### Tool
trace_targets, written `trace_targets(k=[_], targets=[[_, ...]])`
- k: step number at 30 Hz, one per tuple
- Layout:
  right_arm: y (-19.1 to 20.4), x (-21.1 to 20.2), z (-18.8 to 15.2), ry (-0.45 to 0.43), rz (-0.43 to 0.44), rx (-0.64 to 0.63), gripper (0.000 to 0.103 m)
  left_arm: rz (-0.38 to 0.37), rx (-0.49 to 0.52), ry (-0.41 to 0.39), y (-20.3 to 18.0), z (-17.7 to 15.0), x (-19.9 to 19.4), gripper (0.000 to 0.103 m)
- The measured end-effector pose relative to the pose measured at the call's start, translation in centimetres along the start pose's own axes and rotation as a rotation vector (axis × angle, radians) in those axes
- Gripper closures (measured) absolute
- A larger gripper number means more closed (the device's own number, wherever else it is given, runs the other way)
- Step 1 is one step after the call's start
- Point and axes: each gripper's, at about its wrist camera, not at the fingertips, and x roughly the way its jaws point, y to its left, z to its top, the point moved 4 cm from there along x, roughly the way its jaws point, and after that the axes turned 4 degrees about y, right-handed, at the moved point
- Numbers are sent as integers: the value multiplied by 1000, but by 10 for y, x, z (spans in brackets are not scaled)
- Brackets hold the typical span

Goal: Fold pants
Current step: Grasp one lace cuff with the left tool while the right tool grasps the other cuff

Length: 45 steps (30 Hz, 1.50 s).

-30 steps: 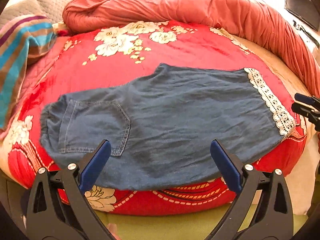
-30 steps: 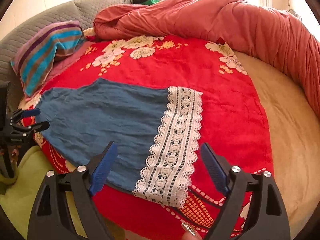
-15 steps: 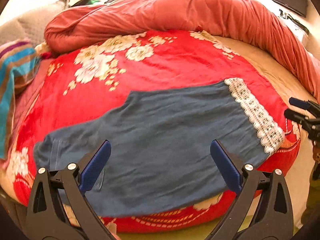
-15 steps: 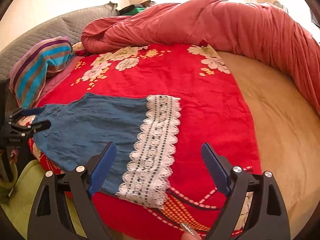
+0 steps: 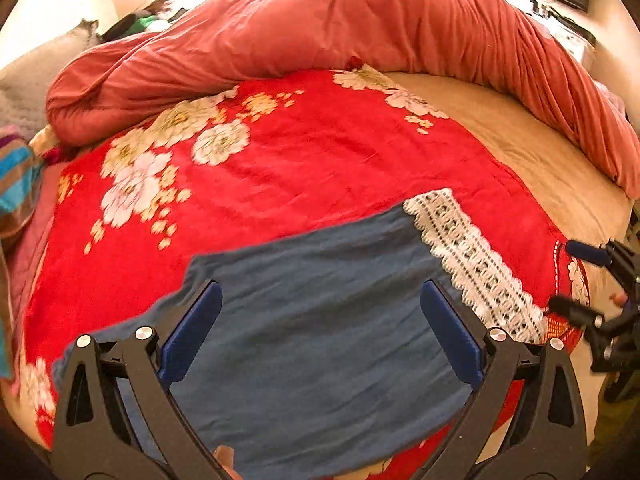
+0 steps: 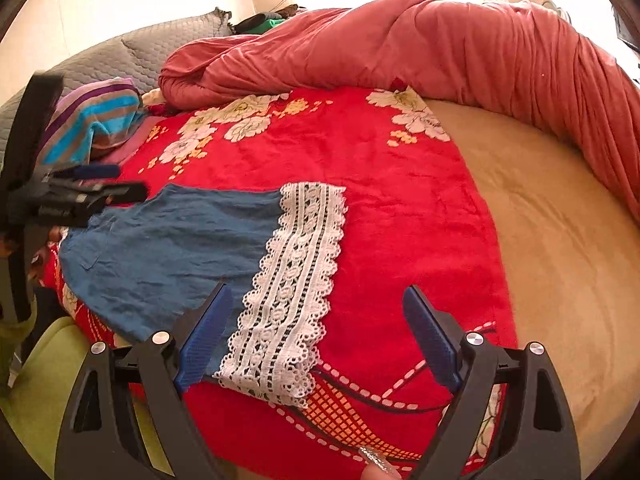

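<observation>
Pants (image 5: 320, 320) lie flat on red floral bedspread (image 5: 320, 168); both grippers (image 5: 320, 328) (image 6: 316, 336) gape empty.

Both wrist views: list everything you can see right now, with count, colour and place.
pants: one, blue, flat on the near bed edge
lace trim: one band, white, at the pants' hem
bedspread: one, red with pale flowers, under the pants
duvet: one, salmon, bunched along the far side
sheet: one, tan, bare at right
striped cloth: one, blue, purple and brown, far left
left tool: black with blue pads, open above the pants
right tool: same, open over the lace trim
</observation>
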Motion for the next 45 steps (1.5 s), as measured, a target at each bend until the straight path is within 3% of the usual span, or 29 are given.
trace_targets(k=[9, 20, 24, 30, 32, 35, 39, 45], targets=[[3, 15, -14, 47, 54, 13, 17, -18, 46, 29, -15, 24, 31, 10], [12, 37, -21, 112, 133, 42, 18, -93, 46, 85, -27, 34, 79, 10], [14, 46, -24, 134, 141, 49, 18, -79, 102, 83, -34, 36, 95, 10], [14, 54, -25, 142, 181, 74, 26, -69, 112, 175, -39, 43, 126, 10], [14, 54, -25, 142, 190, 73, 30, -101, 113, 186, -42, 44, 134, 11], [15, 57, -24, 148, 206, 74, 32, -145, 123, 232, -47, 41, 147, 17], [21, 64, -21, 151, 223, 61, 32, -188, 138, 210, -51, 40, 147, 26], [25, 74, -16, 142, 237, 58, 50, -229, 152, 205, -61, 35, 147, 52]])
